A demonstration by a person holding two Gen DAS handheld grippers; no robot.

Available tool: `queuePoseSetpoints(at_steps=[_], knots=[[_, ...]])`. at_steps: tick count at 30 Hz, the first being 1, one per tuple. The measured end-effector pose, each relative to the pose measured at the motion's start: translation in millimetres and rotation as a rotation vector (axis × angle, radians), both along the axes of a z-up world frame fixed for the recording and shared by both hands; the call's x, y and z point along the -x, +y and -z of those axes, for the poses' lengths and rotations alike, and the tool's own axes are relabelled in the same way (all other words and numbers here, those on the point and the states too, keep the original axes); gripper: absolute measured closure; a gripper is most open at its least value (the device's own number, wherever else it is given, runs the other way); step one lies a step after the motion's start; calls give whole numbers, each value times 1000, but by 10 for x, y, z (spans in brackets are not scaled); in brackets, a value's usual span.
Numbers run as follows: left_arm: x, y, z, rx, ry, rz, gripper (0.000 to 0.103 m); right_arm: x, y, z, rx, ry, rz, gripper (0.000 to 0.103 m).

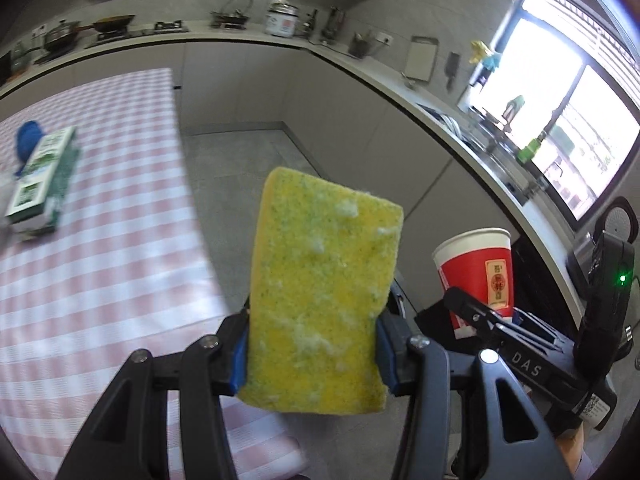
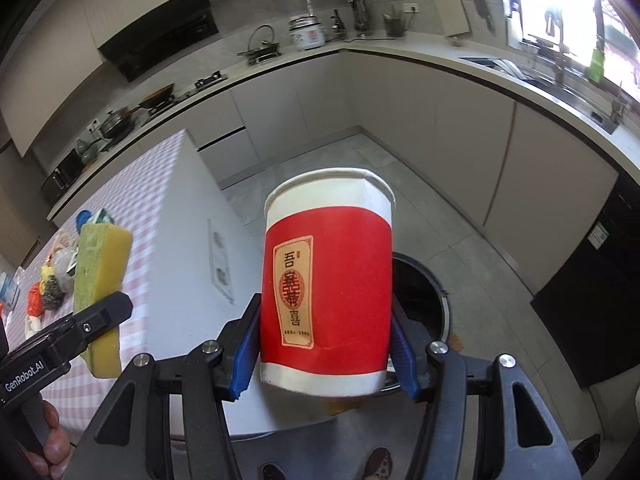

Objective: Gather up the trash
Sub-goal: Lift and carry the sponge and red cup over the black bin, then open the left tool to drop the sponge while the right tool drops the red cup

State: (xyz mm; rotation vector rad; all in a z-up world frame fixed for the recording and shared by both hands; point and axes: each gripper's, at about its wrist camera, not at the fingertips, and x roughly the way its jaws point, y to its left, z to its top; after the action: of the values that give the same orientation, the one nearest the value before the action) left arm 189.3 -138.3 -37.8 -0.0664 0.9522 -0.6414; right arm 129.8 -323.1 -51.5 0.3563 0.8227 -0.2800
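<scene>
My left gripper (image 1: pixel 312 350) is shut on a yellow-green sponge (image 1: pixel 320 292), held upright past the table's right edge. The sponge also shows in the right wrist view (image 2: pixel 100 280). My right gripper (image 2: pixel 324 354) is shut on a red and white paper cup (image 2: pixel 326 288), held upright above the floor. The cup also shows at the right of the left wrist view (image 1: pixel 478 272). Behind the cup, a round black bin (image 2: pixel 424 300) stands on the floor, partly hidden. A green and white carton (image 1: pixel 42 176) and a blue lid (image 1: pixel 28 138) lie on the checked table (image 1: pixel 120 240).
More small trash (image 2: pixel 48 288) lies at the table's left end. The white table side (image 2: pixel 188 264) faces the bin. A kitchen counter (image 2: pixel 400 50) with pots and a rice cooker (image 2: pixel 306 32) runs along the walls. Grey floor (image 2: pixel 320 152) lies between.
</scene>
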Motion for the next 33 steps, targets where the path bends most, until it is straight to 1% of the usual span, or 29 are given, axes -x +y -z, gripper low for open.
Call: queuePoseSetpoints(at_steps=[4,7,9,16,19,23,24,26,28,30,33], knots=[[34,-398,151,-10,38,32,52,91,-311,101,-4,11,25,44],[26,-652,316,-25,72,37,52,107,-519,242,-15,32,25,44],[16,-764,414,-45,82,34,52,89,-625,349,-21,46,19,44],[-93,-1106,907,-98,152,1,50,-60,-856,717,-37,84,-9,44],[-109,-1185,1015,-108,177,-16,46,-117,-975,880,-49,100,-19,44],[-161,-1293,1111,-126,209,-13,34,-228,-1078,1077,-58,118,-40,44],[-169,-1299,1121,-134,202,-21,32,-256,-1087,1106,-56,121,-45,44],[-194,-1290,1141,-132,199,-37,23,-315,-1109,1217,-53,131,-57,44],[-213,-1246,1152,-132,187,-70,22,-374,-1143,1306,-62,138,-63,44],[-237,-1193,1152,-130,155,-108,22,-445,-1142,1413,-69,146,-77,44],[-264,-1143,1159,-147,112,-146,22,-579,-1067,1553,-73,158,-125,41]])
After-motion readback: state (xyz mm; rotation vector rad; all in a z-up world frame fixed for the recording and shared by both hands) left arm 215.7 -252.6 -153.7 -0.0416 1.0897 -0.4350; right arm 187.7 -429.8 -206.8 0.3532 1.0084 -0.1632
